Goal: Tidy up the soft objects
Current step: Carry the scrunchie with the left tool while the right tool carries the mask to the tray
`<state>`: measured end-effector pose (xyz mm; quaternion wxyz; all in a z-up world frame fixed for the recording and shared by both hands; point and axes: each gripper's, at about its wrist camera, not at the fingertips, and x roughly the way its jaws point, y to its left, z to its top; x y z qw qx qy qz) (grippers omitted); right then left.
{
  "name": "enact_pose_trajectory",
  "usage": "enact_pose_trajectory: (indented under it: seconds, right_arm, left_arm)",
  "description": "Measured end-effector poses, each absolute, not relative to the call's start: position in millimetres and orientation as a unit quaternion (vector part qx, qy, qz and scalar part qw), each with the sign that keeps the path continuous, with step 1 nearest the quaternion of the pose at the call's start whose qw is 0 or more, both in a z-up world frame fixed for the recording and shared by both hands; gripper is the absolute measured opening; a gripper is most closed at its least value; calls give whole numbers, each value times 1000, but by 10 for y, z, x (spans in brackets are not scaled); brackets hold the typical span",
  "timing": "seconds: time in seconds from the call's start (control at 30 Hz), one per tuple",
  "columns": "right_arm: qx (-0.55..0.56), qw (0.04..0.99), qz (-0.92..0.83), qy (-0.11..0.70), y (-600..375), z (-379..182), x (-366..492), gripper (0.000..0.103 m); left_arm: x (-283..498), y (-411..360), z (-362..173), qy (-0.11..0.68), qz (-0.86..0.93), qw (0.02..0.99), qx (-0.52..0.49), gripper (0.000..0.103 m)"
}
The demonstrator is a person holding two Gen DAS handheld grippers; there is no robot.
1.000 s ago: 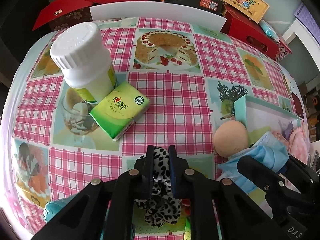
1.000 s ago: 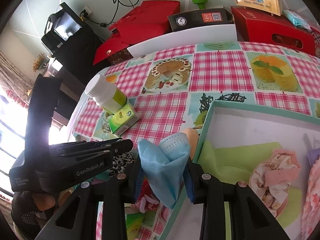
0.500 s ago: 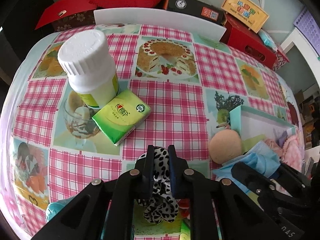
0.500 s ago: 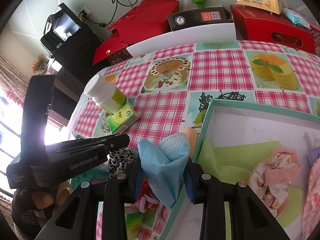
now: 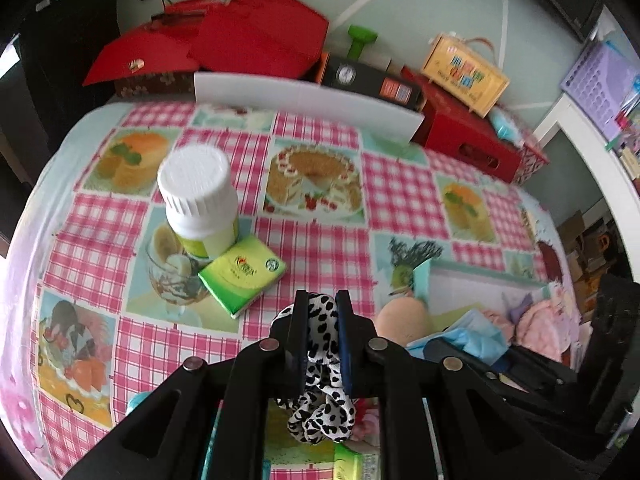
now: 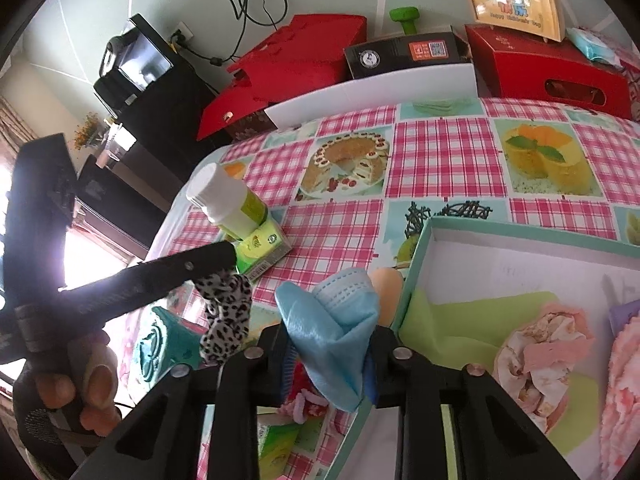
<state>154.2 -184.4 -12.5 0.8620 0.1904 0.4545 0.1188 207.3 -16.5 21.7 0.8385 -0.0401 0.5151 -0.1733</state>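
Holding, left gripper: one leopard-print scrunchie, pinched between nearly closed jaws and hanging clear above the worktop near its front edge.
Holding, right gripper: one blue face mask, folded and standing up between jaws that are closing on it, just outside the box's left wall.
Box: one, mint-rimmed and open, at the worktop's right side.
Soft things in the box: one green cloth, one pink-and-cream scrunchie lying on it, one fluffy pink piece at the right edge; a purple item beside it is too cut off to tell.
Sponge: one peach round puff, touching the box's left wall.
Bottles: one white-capped bottle, upright toward the worktop's left side.
Tissue packs: one green pack touching the bottle's base; a second green pack at the front edge, partly hidden.
Teal packet: one, near the front-left corner.
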Motion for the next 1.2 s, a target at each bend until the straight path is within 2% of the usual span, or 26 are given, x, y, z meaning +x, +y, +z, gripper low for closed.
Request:
enact_pose_trajectory:
  seconds: [0.67, 1.2]
  right_arm:
    - [225, 920, 92, 307, -2330, 821, 963, 28]
    - [241, 927, -70, 280, -3165, 943, 486, 28]
  left_arm:
    - [1667, -142, 1083, 400, -197, 893, -60, 13]
    - [1464, -592, 1182, 389, -249, 887, -25, 13]
